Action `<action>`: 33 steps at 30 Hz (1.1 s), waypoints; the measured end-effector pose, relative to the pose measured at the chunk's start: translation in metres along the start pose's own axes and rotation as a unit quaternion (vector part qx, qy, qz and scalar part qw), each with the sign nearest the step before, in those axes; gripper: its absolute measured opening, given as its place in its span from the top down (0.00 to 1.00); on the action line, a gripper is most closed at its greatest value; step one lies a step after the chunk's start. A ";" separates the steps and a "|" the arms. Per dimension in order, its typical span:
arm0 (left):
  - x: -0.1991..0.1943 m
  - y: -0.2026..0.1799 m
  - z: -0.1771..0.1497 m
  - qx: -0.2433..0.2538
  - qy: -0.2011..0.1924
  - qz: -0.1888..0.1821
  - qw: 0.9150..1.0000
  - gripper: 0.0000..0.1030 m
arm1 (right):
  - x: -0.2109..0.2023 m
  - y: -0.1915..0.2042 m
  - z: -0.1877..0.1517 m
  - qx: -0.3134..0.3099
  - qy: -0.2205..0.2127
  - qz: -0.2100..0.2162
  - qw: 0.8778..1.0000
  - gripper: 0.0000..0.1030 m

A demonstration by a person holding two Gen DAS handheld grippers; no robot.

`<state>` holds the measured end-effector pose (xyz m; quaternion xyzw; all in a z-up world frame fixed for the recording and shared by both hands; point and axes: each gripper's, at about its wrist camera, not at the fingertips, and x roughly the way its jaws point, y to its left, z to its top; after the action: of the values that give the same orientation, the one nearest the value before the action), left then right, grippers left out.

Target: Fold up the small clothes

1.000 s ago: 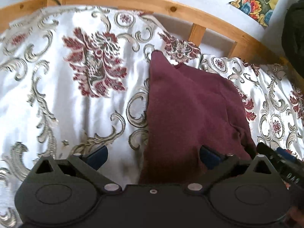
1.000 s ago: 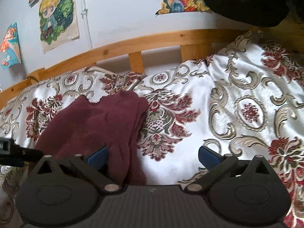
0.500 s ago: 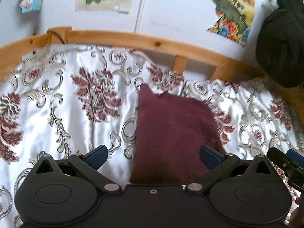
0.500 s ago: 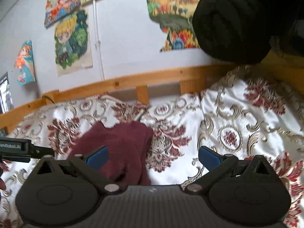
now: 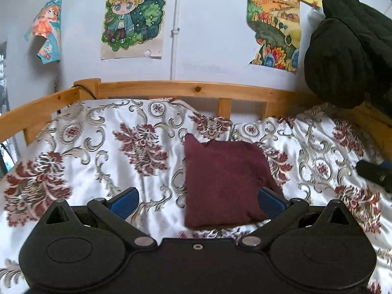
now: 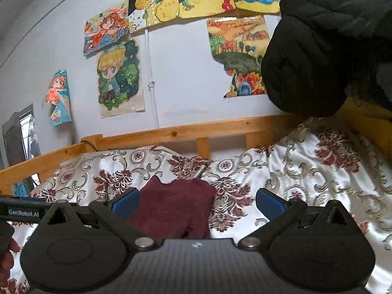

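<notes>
A folded maroon garment point(image 5: 220, 181) lies flat on the floral bedspread point(image 5: 98, 152). It also shows in the right wrist view point(image 6: 176, 208). My left gripper point(image 5: 197, 202) is open and empty, held back from and above the garment's near edge. My right gripper point(image 6: 197, 204) is open and empty, held above the bed to the right of the garment. The right gripper's tip shows in the left wrist view point(image 5: 374, 174). The left gripper's side shows at the left edge of the right wrist view point(image 6: 22, 212).
A wooden bed rail point(image 5: 183, 89) runs along the far side under a wall with posters point(image 5: 134, 17). A dark bulky garment point(image 5: 348, 49) hangs at the right, over the wooden frame point(image 6: 367, 125).
Both grippers have pulled back and tilted up from the garment, so it looks smaller and the wall shows. The garment lies still. Both jaws stay open.
</notes>
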<state>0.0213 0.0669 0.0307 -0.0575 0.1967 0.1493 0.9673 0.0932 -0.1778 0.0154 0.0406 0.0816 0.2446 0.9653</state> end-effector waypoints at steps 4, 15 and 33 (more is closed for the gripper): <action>-0.016 0.000 -0.009 0.023 -0.012 0.003 1.000 0.01 | -0.018 0.002 0.001 0.007 0.000 -0.001 1.000 0.00; -0.026 0.005 -0.037 0.012 0.004 -0.020 1.000 0.01 | -0.045 0.007 -0.020 0.016 0.036 -0.018 0.999 0.00; 0.003 0.001 -0.066 0.010 0.058 -0.032 0.998 0.01 | -0.032 0.013 -0.052 0.014 0.079 -0.015 0.997 0.00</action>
<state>-0.0006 0.0576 -0.0313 -0.0628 0.2519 0.1127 0.9591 0.0504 -0.1792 -0.0300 0.0337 0.1618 0.2309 0.9588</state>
